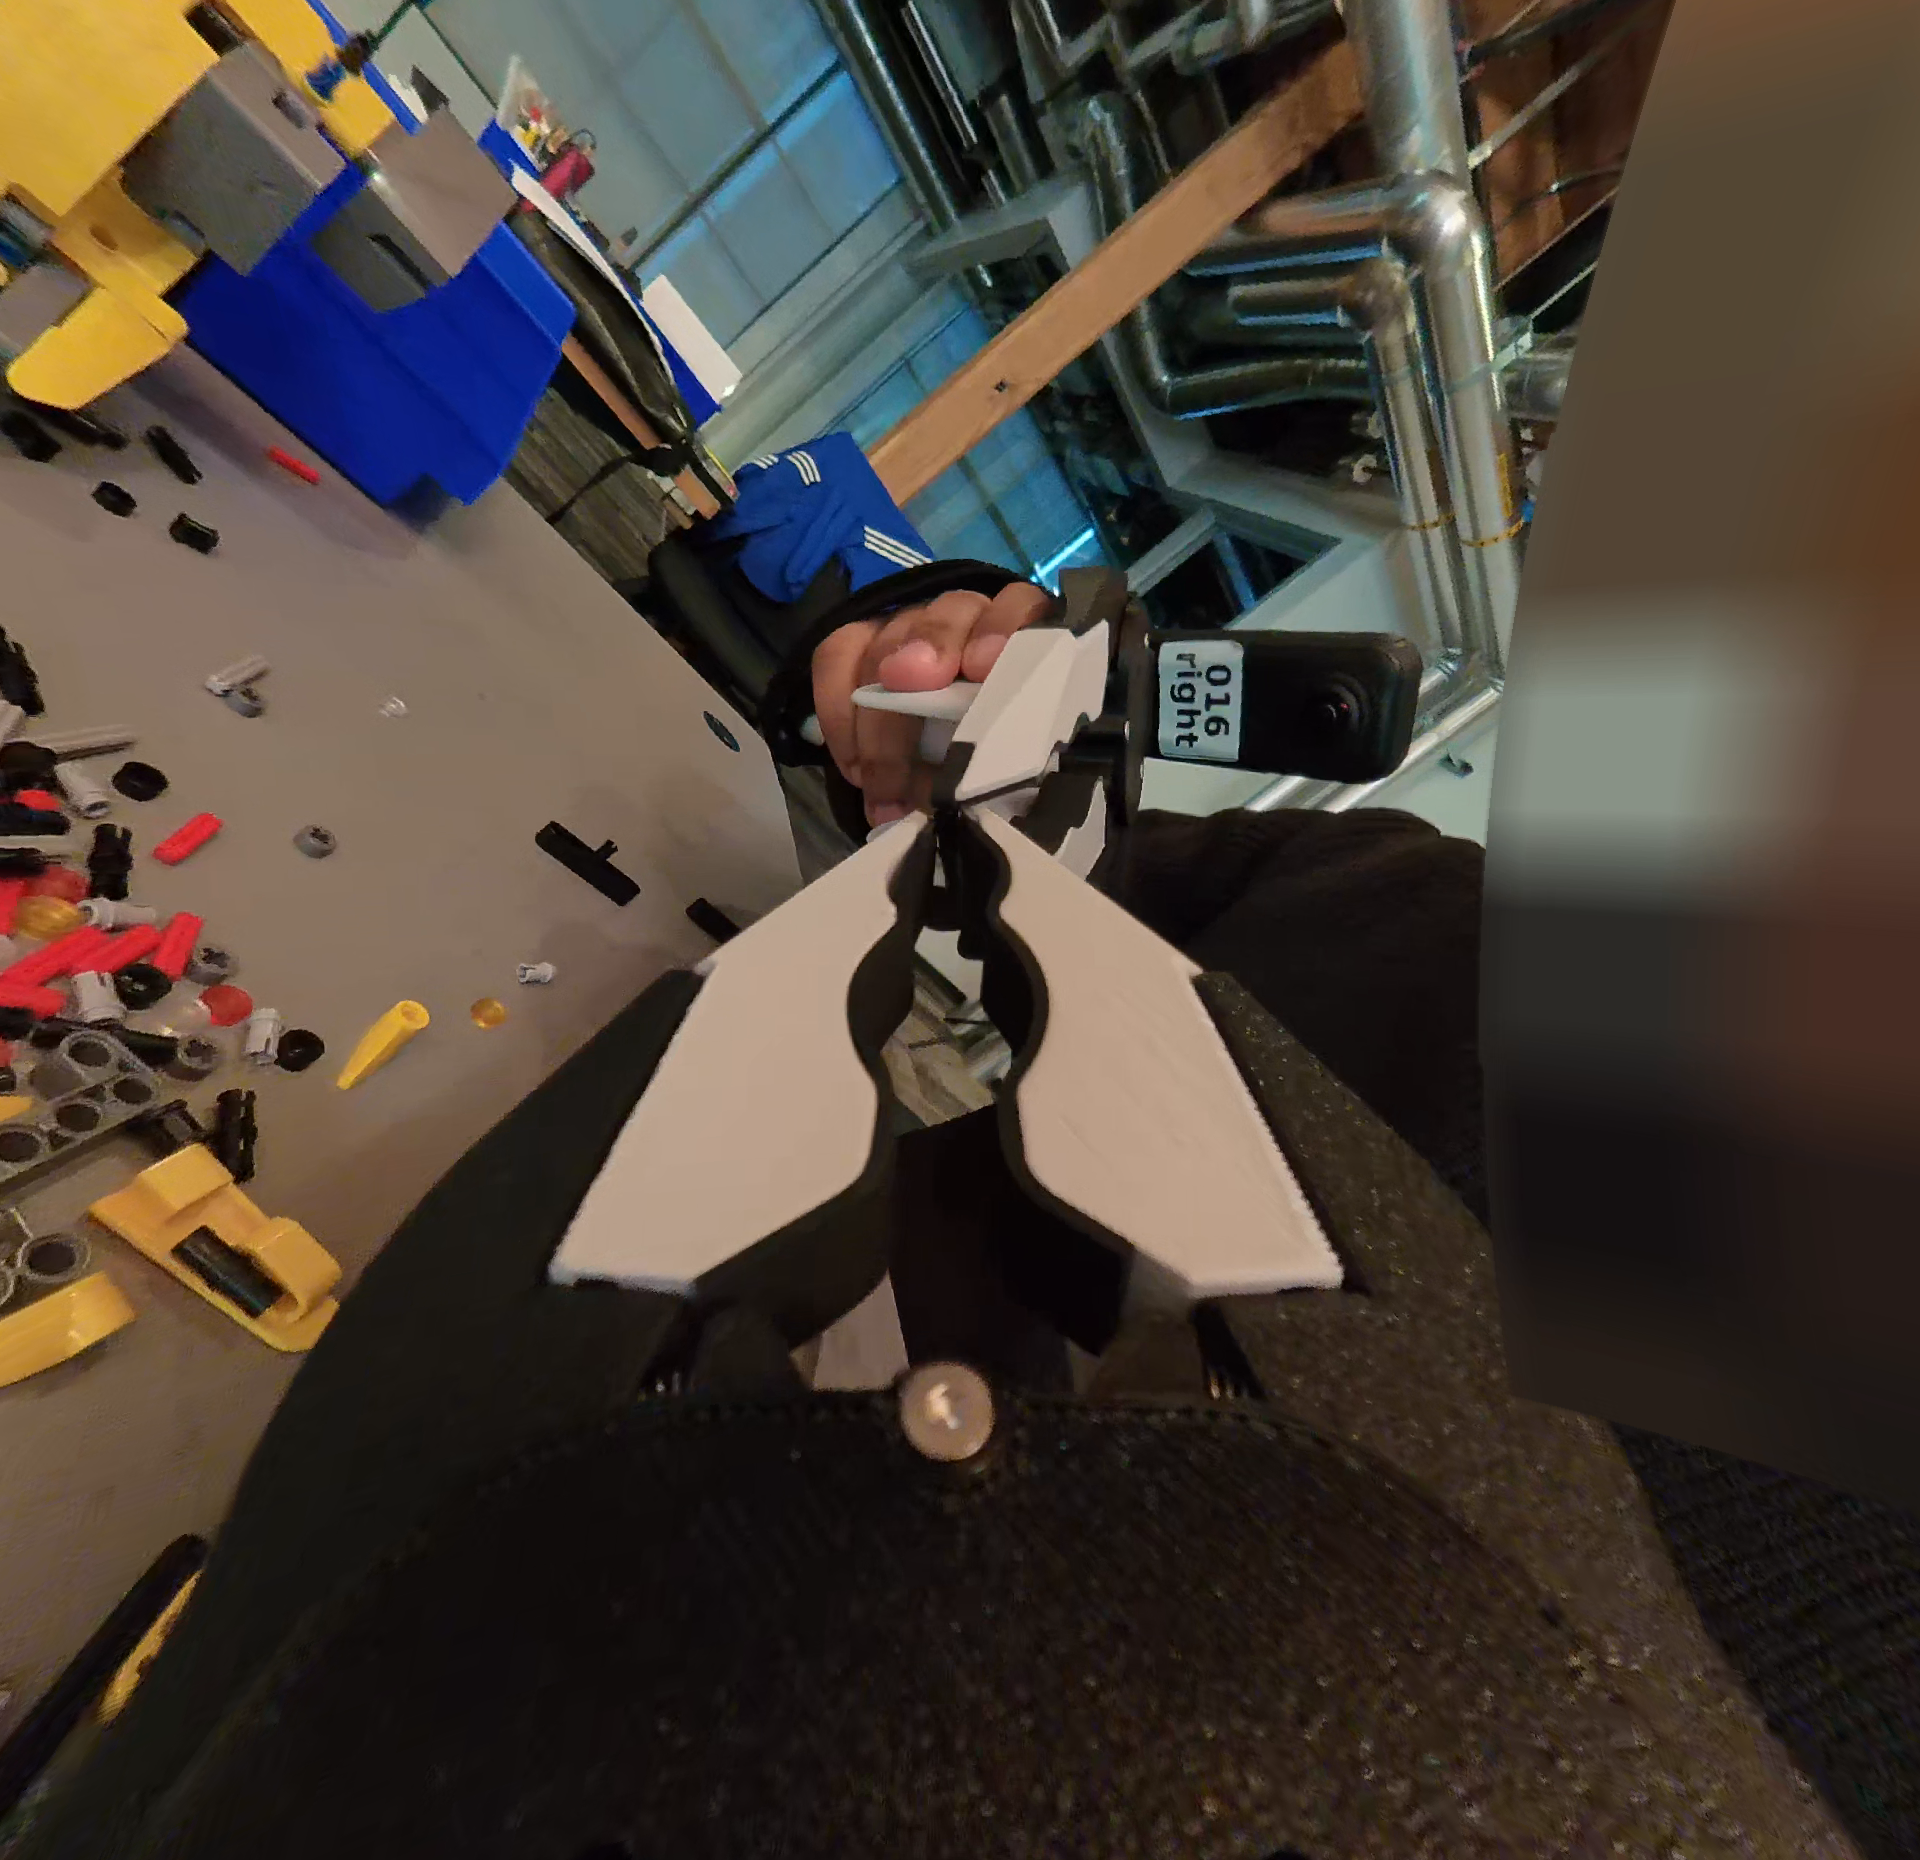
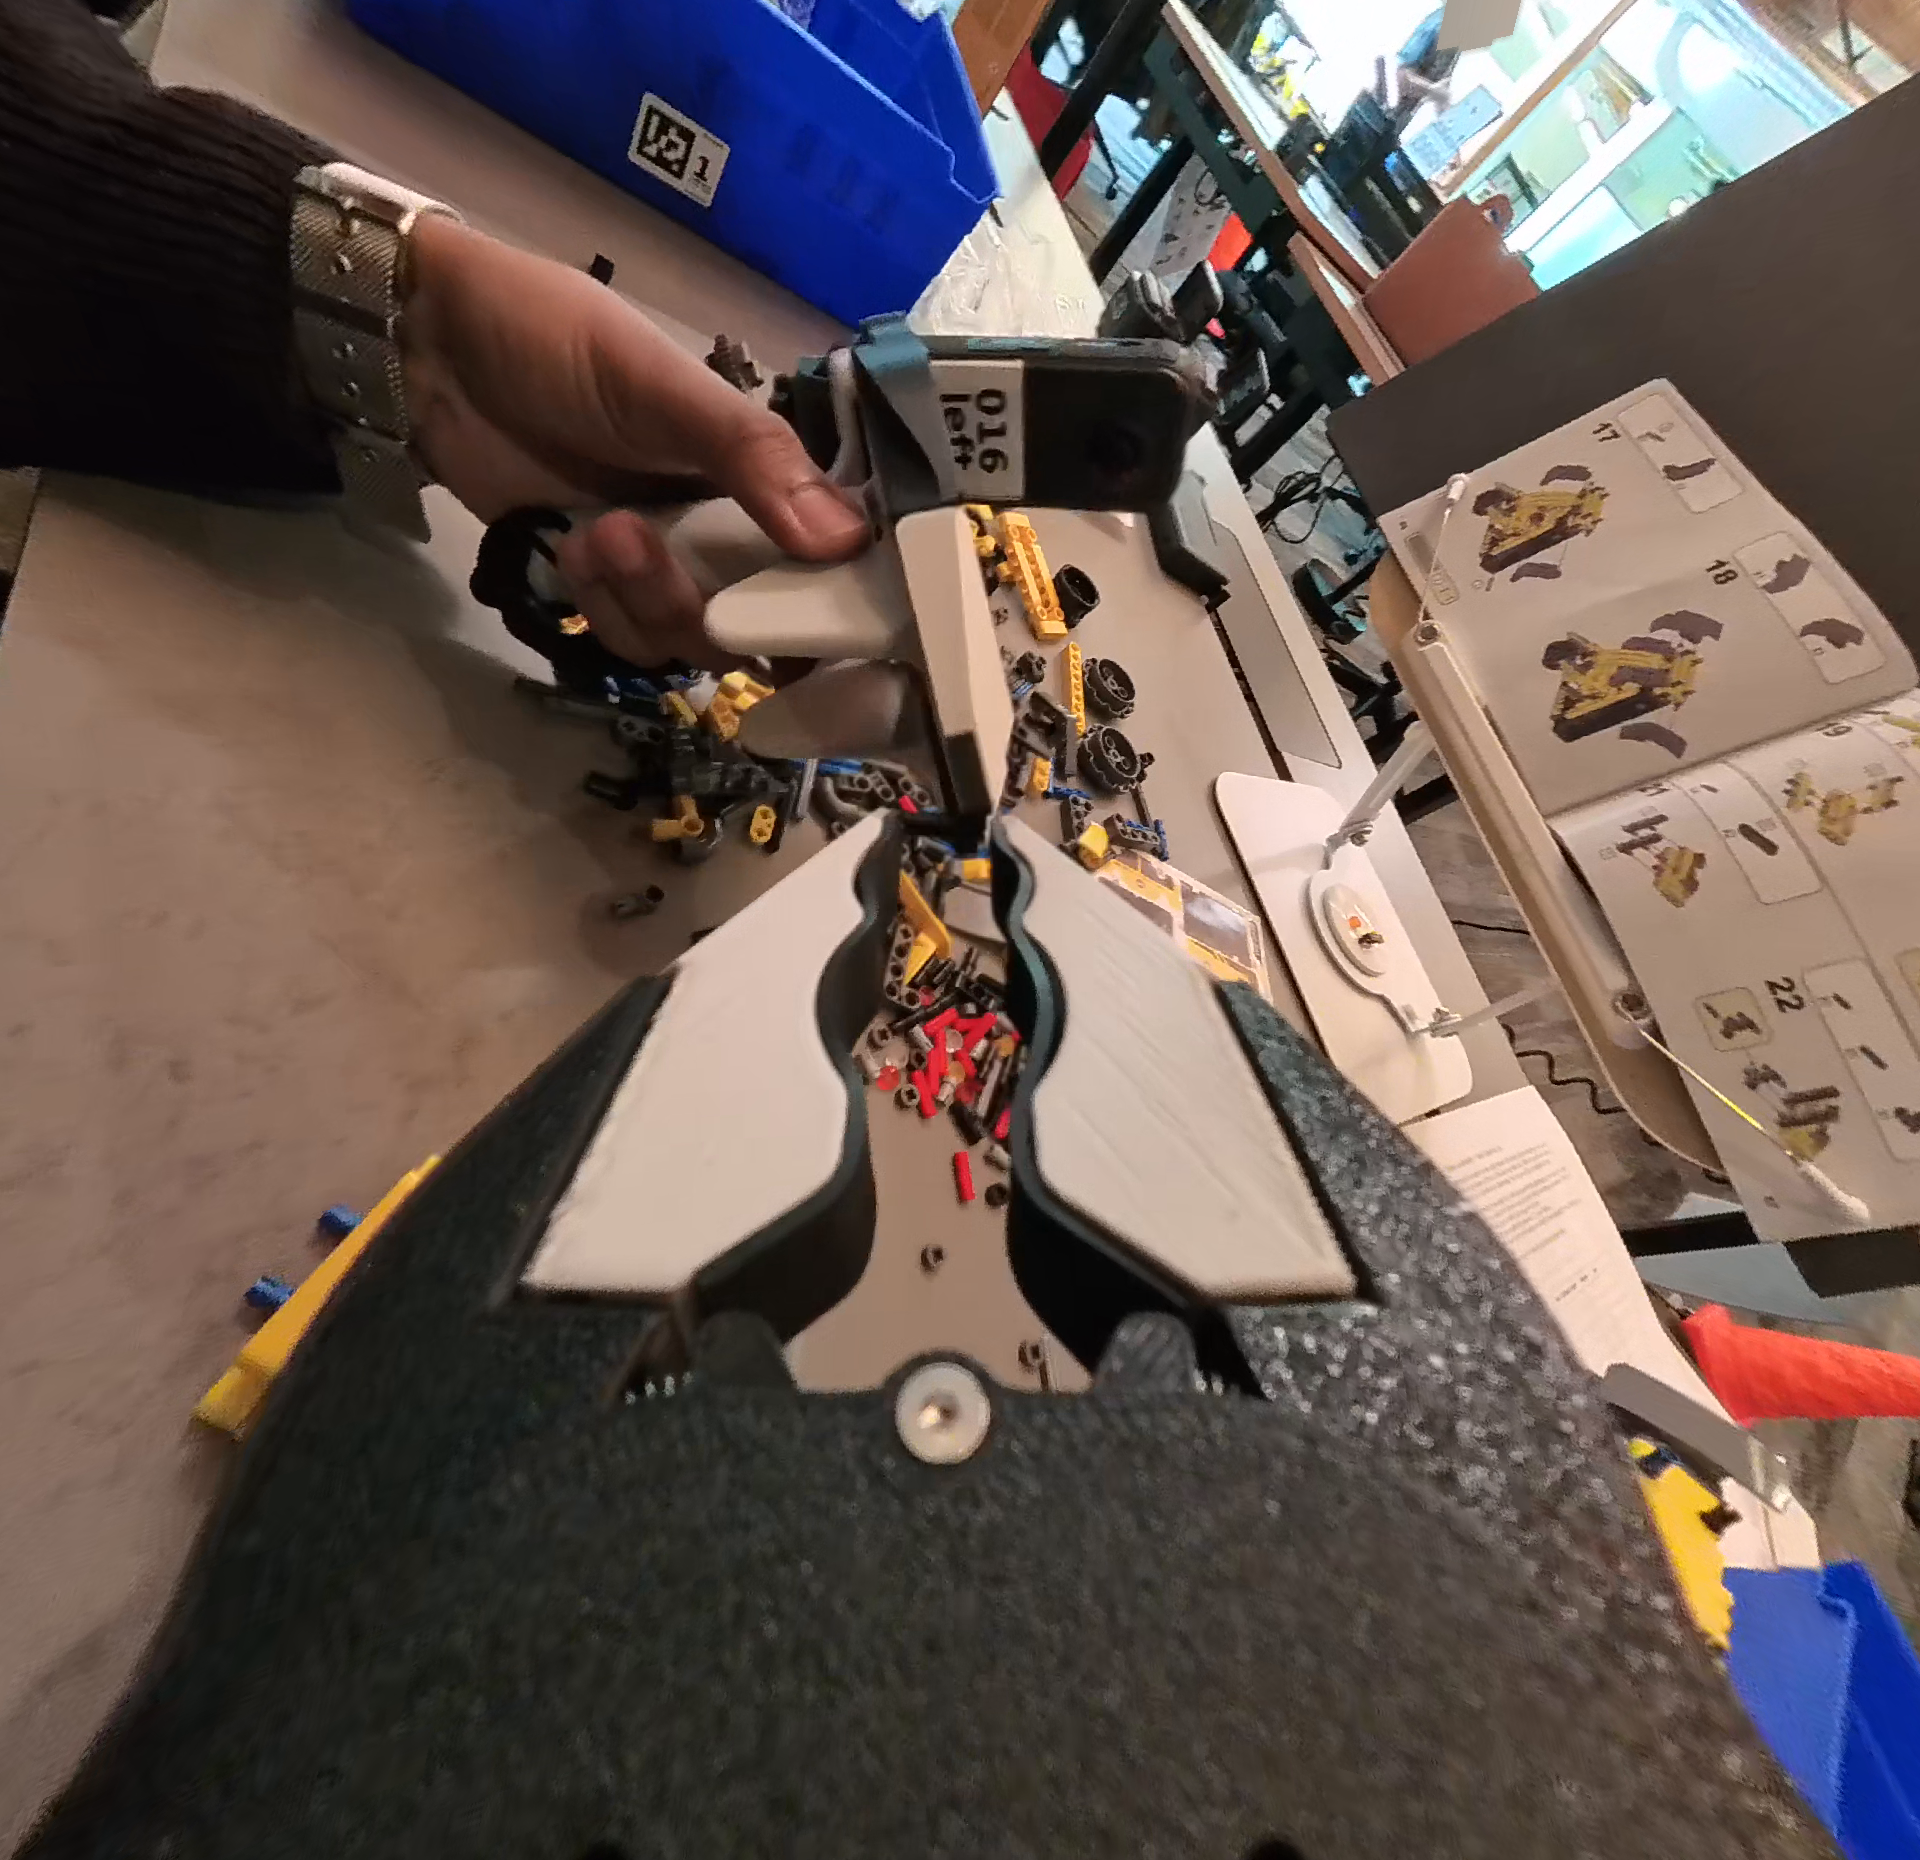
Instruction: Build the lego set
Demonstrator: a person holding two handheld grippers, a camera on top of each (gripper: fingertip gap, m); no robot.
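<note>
the left gripper (image 1: 940, 834) is nearest the left wrist camera, its white fingers meeting at the tips; whether a small dark piece is pinched there i cannot tell. the right gripper (image 1: 1023, 761) touches those tips from the other side, and a hand (image 1: 894, 709) holds it. both are raised off the grey table (image 1: 468, 667), it seems so the two claws can work tip to tip. in the right wrist view the right gripper (image 2: 945, 828) is a little open at the tips, nothing clearly held. loose building pieces (image 2: 940, 1062) lie below, near a blue bin (image 2: 727, 75) and an instruction booklet (image 2: 1662, 667).
</note>
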